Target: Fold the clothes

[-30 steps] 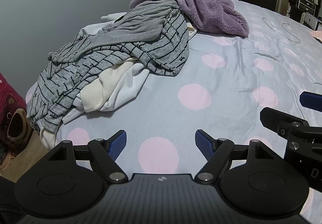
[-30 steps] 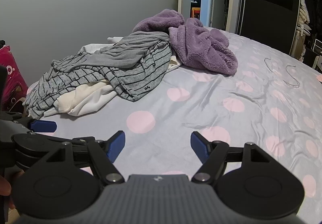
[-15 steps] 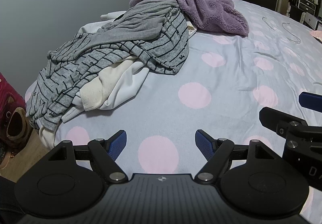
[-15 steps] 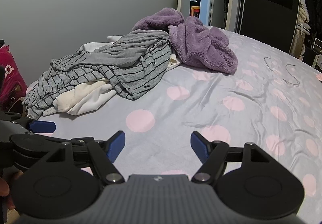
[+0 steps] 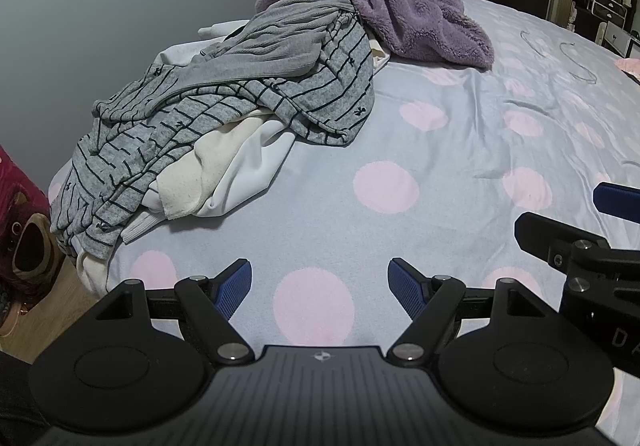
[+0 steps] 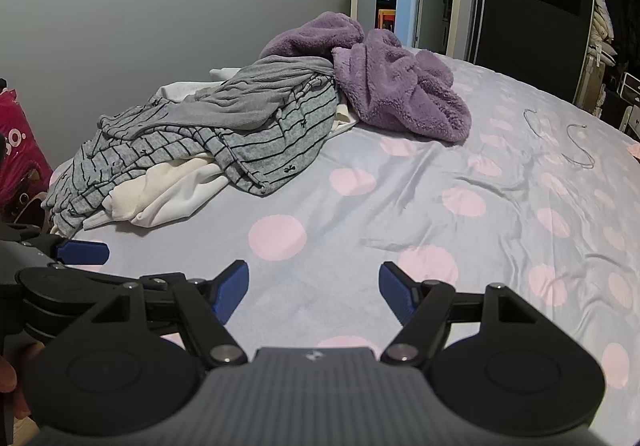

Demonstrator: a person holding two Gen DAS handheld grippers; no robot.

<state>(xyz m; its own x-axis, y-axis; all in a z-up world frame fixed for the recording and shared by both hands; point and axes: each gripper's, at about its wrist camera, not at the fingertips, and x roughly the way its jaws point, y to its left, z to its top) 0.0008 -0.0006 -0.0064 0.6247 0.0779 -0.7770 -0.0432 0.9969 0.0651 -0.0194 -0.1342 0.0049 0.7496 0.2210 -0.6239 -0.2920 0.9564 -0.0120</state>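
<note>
A heap of clothes lies at the far left of the bed: a grey striped garment (image 5: 224,105) (image 6: 256,141) on top, a plain grey ribbed top (image 5: 272,45) over it, white and cream pieces (image 5: 224,173) (image 6: 168,189) under it, and a purple fleece garment (image 5: 416,21) (image 6: 392,89) behind. My left gripper (image 5: 320,282) is open above the bare sheet, short of the heap. My right gripper (image 6: 314,284) is open too, holding nothing, to the right of the left one.
The bed carries a grey sheet with pink dots (image 5: 400,185) (image 6: 400,205). Two wire hangers (image 6: 560,137) (image 5: 560,57) lie at the far right. A red bag (image 6: 16,149) and brown floor sit left of the bed. A dark wardrobe (image 6: 536,5) and an open door stand behind.
Both views have crept slightly forward toward the clothes heap. The grippers stay open and nothing on the bed has moved.
</note>
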